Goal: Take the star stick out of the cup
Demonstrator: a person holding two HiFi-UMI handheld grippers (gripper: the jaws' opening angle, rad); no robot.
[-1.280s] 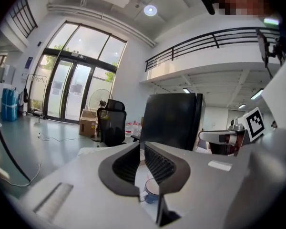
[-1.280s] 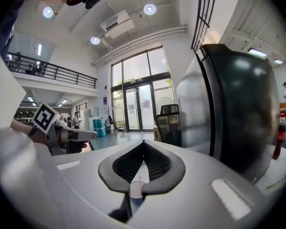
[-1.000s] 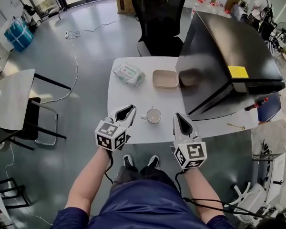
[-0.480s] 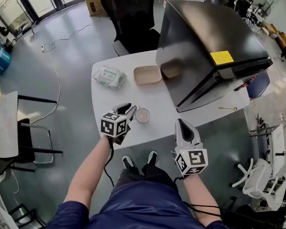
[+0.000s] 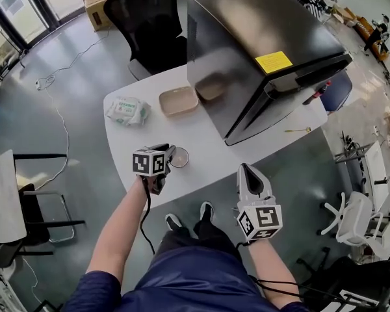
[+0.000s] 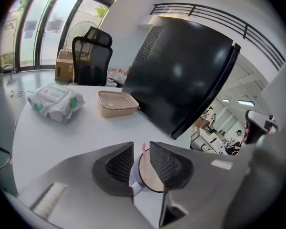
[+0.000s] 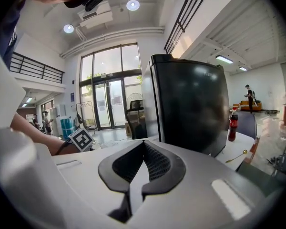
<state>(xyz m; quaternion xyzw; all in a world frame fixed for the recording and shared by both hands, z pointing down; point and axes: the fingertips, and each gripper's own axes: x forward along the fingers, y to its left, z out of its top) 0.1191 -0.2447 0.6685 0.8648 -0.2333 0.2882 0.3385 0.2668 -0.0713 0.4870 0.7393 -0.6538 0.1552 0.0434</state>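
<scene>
A small white cup [image 5: 179, 157] stands near the front edge of the white table [image 5: 208, 145]. My left gripper [image 5: 170, 152] reaches it from the left, its tips at the rim. In the left gripper view the cup [image 6: 150, 176] shows through the gap, and the thin pink star stick [image 6: 143, 147] stands up between the tips of the left gripper [image 6: 141, 149]. The pads stand slightly apart and are not pressing on the stick. My right gripper [image 5: 248, 170] hangs off the table's front edge to the right; in its own view the right gripper [image 7: 144, 144] has its tips together and holds nothing.
A big tilted black box [image 5: 260, 38] covers the table's right half. A beige container [image 5: 178, 101] and a pack of wipes [image 5: 127, 110] lie at the back left. A gold spoon [image 5: 299, 130] lies at the right end, and a black chair [image 5: 143, 25] stands behind.
My left gripper has moved right to the cup, from beside it to over its rim. The right gripper has drawn back off the table's front edge. The head view has swung.
</scene>
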